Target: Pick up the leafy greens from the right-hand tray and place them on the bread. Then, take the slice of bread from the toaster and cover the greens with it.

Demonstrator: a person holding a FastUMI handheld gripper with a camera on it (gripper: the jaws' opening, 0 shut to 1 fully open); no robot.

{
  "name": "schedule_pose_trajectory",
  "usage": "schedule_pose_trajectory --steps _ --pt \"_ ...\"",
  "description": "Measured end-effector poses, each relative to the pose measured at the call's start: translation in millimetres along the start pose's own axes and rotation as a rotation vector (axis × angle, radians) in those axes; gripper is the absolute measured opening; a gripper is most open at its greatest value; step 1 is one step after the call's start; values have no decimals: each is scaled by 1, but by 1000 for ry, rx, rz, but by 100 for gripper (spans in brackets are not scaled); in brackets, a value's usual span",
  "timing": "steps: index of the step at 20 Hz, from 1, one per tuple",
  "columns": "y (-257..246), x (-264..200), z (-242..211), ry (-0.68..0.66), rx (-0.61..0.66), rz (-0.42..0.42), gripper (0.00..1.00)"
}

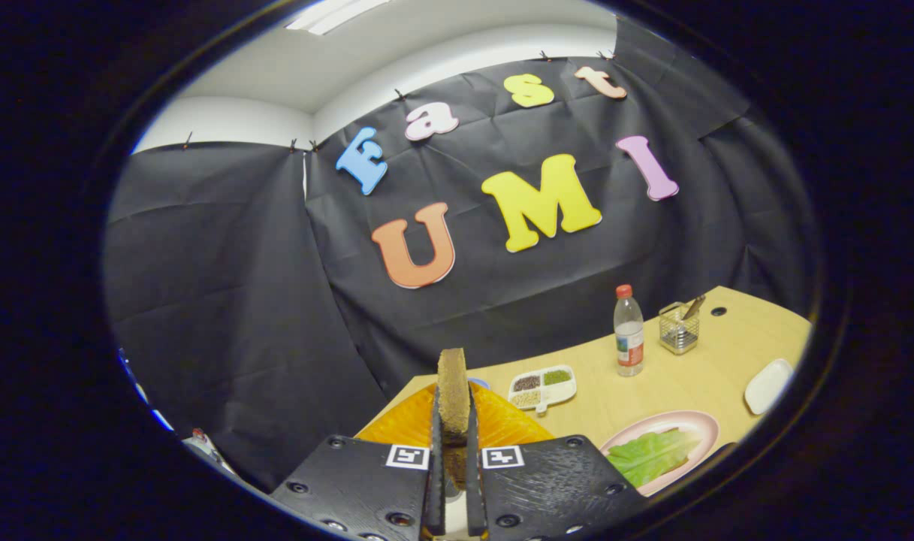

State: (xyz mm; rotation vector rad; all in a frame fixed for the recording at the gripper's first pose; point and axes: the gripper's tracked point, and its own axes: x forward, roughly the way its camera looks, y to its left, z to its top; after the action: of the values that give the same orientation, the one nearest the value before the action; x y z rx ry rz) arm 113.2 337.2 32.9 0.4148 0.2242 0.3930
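My gripper point(453, 428) is shut on a brown slice of bread point(453, 391), which stands on edge between the two fingers and sticks up beyond their tips. Behind and below the slice lies an orange ribbed object point(404, 424); I cannot tell what it is. To the right of the fingers, on the wooden table point(652, 391), a pink plate point(701, 424) carries a green leaf point(648, 454). The leaf covers whatever lies under it on the plate. The gripper is held well above the table and tilted.
A white divided dish point(541, 388) with seeds sits just beyond the orange object. Farther right stand a clear bottle with a red cap point(628, 330) and a wire basket point(679, 328). A small white dish point(768, 385) lies near the table's right end.
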Motion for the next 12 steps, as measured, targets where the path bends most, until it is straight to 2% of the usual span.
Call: schedule_pose_trajectory --steps 5,9,12 --pt "-60 -19 3 -14 -27 -89 11" --pt "-116 -23 -19 5 -12 -183 11" --pt "-143 -14 -49 45 -2 -215 11"
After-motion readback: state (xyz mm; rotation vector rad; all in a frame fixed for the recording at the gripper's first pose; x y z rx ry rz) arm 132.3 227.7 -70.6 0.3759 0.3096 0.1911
